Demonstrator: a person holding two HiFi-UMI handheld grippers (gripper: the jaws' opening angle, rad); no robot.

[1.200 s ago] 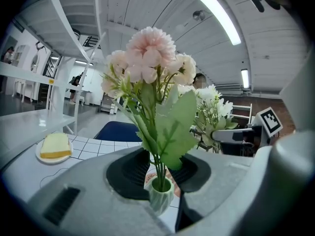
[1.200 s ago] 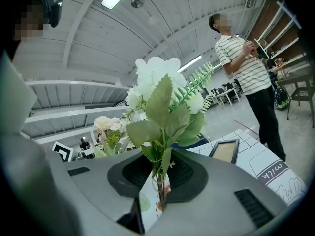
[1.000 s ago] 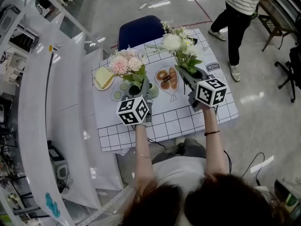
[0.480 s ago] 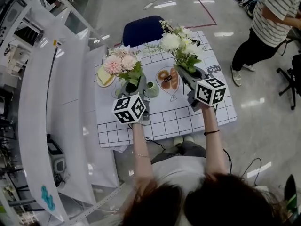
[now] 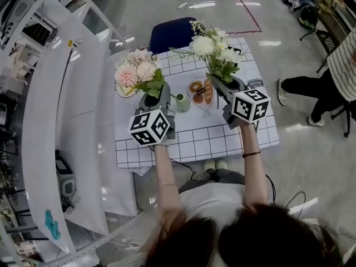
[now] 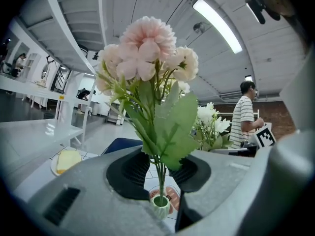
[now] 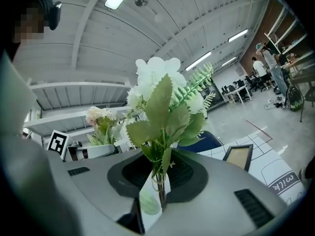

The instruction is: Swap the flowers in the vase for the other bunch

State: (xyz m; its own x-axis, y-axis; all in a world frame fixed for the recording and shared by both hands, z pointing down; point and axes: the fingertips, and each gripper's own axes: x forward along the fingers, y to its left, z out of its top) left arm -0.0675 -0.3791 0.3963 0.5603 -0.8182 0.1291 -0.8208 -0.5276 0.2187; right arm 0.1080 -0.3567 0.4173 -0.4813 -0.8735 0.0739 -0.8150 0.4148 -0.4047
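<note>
Seen from above, a person holds two grey plastic claws over a small worktop covered by a white cloth printed with a black grid and food drawings. The left claw, at centre left, is pinched on the thin green stems of the pink bunch, which has round, ruffled pale pink blooms above broad toothed leaves. In the left gripper view the ribbed black pads of this claw press the stems from both sides and the pink bunch stands upright. The vase, small, round and pale green, shows low in the gap, in line with the stem ends; whether the tips sit inside its mouth cannot be told. From above the vase stands on the cloth just right of the left claw. The right claw, at centre right, is pinched on the stems of the white bunch, which has fluffy white blooms with fern-like sprigs. In its own view this claw grips the thin stems below the white bunch. A dark blue chair stands at the worktop's far edge.
</note>
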